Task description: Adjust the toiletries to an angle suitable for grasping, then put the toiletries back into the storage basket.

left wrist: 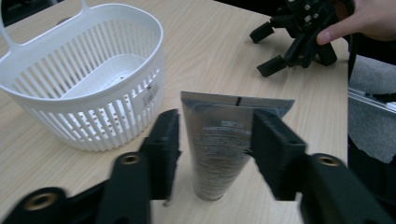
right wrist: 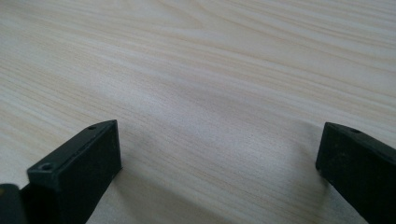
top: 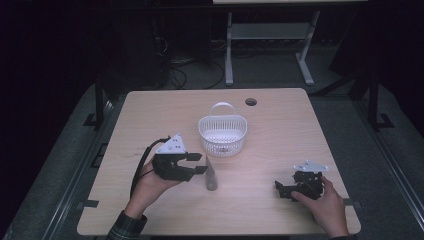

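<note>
A grey squeeze tube (top: 211, 175) stands upright on its cap in the middle of the wooden table, crimped end up. My left gripper (top: 201, 163) is just left of it, open. In the left gripper view the tube (left wrist: 219, 154) rises between the two black jaws of that gripper (left wrist: 215, 135), which flank it closely without clamping it. A white slotted basket (top: 222, 135) with a handle sits empty behind the tube. My right gripper (top: 279, 190) rests open at the front right, held by a hand. In the right gripper view its jaws (right wrist: 219, 158) stand wide apart over bare wood.
The basket wall (left wrist: 88, 93) is close on the left in the left gripper view, and the other gripper (left wrist: 299, 42) lies farther off. A cable hole (top: 251, 102) sits near the table's far edge. A desk frame (top: 270, 45) stands on the floor beyond.
</note>
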